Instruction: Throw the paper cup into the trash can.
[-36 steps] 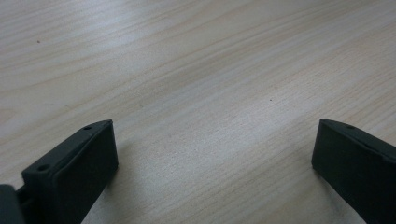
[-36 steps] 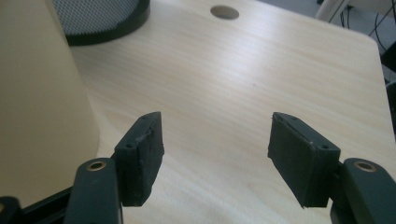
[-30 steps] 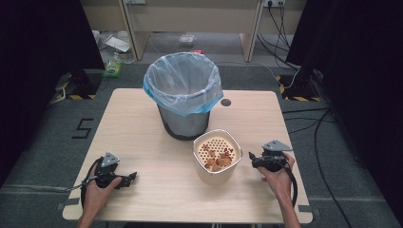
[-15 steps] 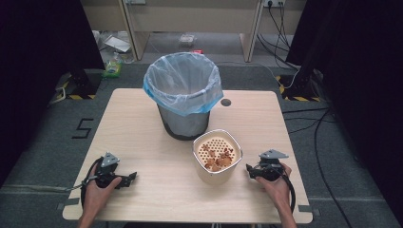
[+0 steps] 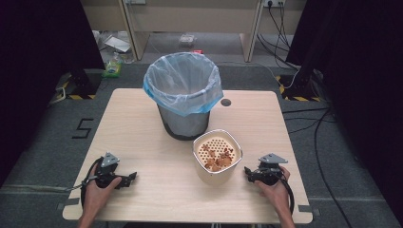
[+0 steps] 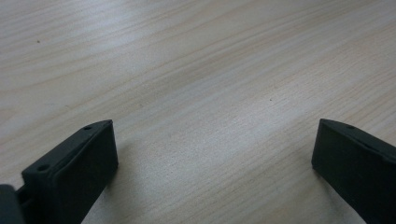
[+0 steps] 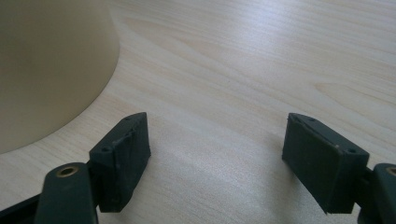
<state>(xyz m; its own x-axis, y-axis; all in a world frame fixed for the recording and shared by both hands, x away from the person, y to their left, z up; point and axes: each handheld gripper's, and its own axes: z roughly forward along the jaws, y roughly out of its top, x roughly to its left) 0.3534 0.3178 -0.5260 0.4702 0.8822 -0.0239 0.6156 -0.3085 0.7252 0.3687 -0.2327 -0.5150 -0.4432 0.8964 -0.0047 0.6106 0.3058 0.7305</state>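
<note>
Two grippers rest low on the desk (image 5: 142, 123) at its near edge, one in each of the person's hands. The left gripper (image 5: 130, 176) sits at the near left corner, well apart from everything, its fingers (image 6: 79, 163) spread wide over bare wood with nothing between them; it looks parked, waiting for its turn. The right gripper (image 5: 248, 171) lies just beside the cream bowl (image 5: 217, 164), pointing at its side wall. Its fingers (image 7: 123, 149) have just been opening and now stand wide apart, with only desk between them and the bowl's wall curving close at the left of the right gripper view. That wide stance and low, level aim suggest it is lining up to take the bowl by its wall or rim.

The bowl stands upright near the middle of the desk, a little right, and holds a perforated insert with brownish scraps (image 5: 218, 159) heaped toward its near side. Just behind it, close but whether touching I cannot tell, stands the bin (image 5: 183, 95), grey, lined with a pale blue bag folded over the rim; its mouth gapes open, and what lies inside is hard to tell. Bin so near the bowl makes sense if the scraps are meant to be tipped in.
</note>
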